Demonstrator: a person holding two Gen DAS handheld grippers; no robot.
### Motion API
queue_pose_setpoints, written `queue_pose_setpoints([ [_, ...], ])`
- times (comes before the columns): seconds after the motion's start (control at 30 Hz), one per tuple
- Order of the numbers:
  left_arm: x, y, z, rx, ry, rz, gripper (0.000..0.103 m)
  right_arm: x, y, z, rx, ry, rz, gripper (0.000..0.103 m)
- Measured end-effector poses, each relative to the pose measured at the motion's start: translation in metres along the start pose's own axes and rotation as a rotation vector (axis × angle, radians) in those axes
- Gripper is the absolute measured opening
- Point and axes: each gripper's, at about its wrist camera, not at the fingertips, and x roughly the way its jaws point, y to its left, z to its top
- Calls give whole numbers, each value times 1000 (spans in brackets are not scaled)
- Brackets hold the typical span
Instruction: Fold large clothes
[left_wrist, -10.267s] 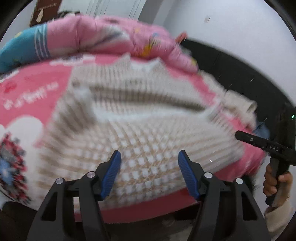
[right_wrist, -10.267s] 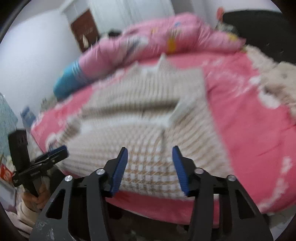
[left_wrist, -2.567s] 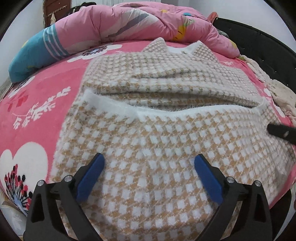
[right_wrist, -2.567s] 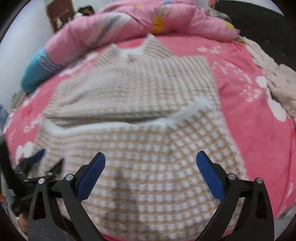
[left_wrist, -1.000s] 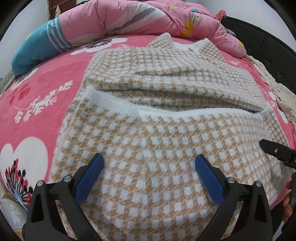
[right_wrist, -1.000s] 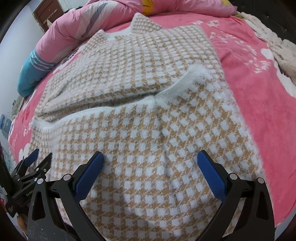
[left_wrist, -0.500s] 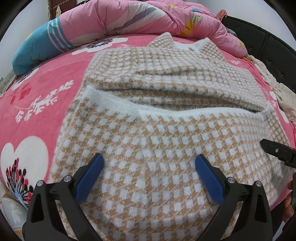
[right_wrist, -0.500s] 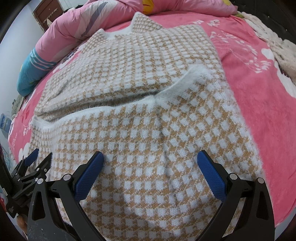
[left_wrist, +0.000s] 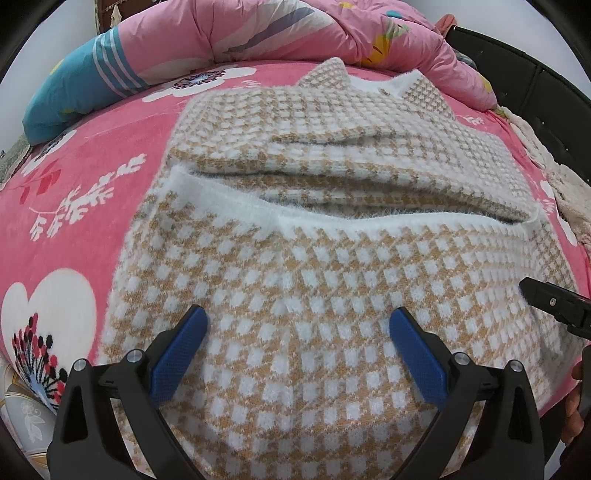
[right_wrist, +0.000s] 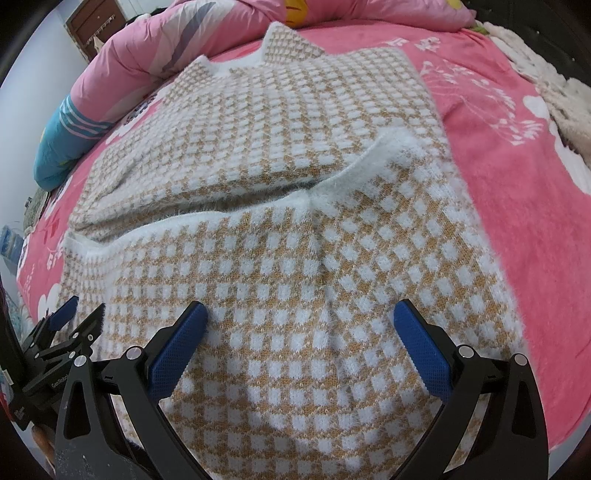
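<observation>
Pink bedspread — sweater; left view alone, perhaps fingertips.

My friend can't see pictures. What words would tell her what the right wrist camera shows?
A fuzzy tan-and-white checked sweater lies partly folded on a pink flowered bedspread, its white hem turned up across the middle. The right tool hovers wide open over its near edge; the left tool waits at the left.

Left gripper, right gripper: black frames, silver screws, blue textured pads on jaws.
</observation>
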Motion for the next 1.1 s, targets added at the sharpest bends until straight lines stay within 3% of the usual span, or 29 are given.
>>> queue_pose_setpoints([
  [1.1, 0, -1, -2, 6, -4, 1, 98, 0, -1, -1, -1, -6, 4, 96],
])
